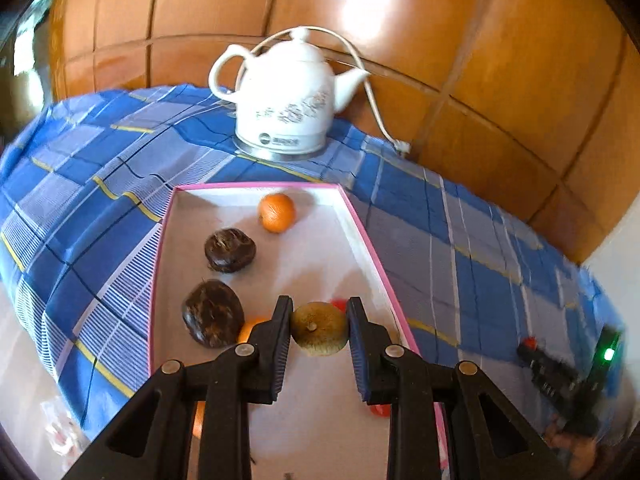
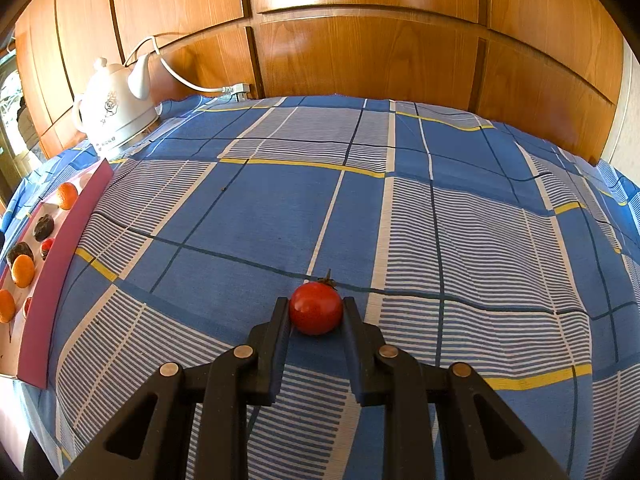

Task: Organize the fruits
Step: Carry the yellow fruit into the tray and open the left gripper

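Checked tablecloth (image 2: 280, 200) under a pink-rimmed tray (image 1: 256, 186). Left gripper (image 1: 319, 330) hangs over the tray, jaws closed on a brownish fruit (image 1: 319, 330); releasing from a height could roll it into the dark fruits (image 1: 230, 250). Right gripper (image 2: 316, 308) brackets a tomato (image 2: 316, 308) on the cloth; whether the pads bite cannot be told. Too firm a squeeze might split it. Red and orange pieces lie half hidden behind the left fingers (image 1: 276, 344).

Oranges: three (image 2: 67, 195) (image 2: 22, 271) (image 2: 6, 306) | dark brown fruits: two (image 1: 230, 250) (image 1: 213, 314) | tan-brown fruit: one (image 1: 319, 328) | red tomatoes: at least three (image 2: 315, 308) (image 2: 47, 247) (image 2: 27, 306) | white kettle: one (image 1: 286, 98) | pink-rimmed box: one (image 1: 372, 240)
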### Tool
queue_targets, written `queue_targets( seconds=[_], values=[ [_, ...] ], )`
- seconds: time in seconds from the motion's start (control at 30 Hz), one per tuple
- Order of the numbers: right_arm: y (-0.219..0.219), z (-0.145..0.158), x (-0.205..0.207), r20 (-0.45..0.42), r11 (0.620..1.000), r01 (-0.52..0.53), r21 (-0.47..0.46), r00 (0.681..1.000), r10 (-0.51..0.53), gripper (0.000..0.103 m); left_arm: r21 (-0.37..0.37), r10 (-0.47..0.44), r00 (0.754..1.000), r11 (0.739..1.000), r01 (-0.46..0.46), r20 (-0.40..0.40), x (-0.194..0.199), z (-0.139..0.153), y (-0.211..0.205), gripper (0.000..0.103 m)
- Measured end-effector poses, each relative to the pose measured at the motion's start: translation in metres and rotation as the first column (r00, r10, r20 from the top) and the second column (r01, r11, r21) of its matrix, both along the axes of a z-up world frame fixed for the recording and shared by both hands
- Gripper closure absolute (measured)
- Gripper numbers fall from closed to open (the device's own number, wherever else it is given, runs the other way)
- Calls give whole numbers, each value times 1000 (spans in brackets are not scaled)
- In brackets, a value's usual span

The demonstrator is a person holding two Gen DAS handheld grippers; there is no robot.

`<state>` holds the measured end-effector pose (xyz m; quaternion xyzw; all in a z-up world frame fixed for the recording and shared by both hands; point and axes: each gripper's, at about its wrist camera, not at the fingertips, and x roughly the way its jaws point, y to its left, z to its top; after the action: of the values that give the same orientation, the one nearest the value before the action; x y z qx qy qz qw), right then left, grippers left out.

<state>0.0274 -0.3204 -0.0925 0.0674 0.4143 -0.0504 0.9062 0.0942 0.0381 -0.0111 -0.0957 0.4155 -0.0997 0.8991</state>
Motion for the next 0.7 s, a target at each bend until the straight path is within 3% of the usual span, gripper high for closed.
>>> queue_targets(
  seconds=[0.13, 0.37, 0.53, 0.7],
  values=[
    [0, 0, 0, 0, 1000, 0, 1, 1000, 0, 78, -63, 30, 999, 997, -32, -31, 23, -1, 17, 76],
    [-1, 0, 2, 2, 1000, -2, 7, 1000, 2, 78, -89, 29, 998, 995, -34, -58, 55, -13, 19, 75],
    [-1, 0, 2, 2, 1000, -2, 6, 1000, 2, 78, -50, 28, 996, 998, -32, -79, 70, -21, 8, 75],
    [-1, 0, 1, 3, 1000, -2, 5, 1000, 2, 78, -4, 43, 996, 999, -44, -73, 64, -26, 5, 67]
  ],
)
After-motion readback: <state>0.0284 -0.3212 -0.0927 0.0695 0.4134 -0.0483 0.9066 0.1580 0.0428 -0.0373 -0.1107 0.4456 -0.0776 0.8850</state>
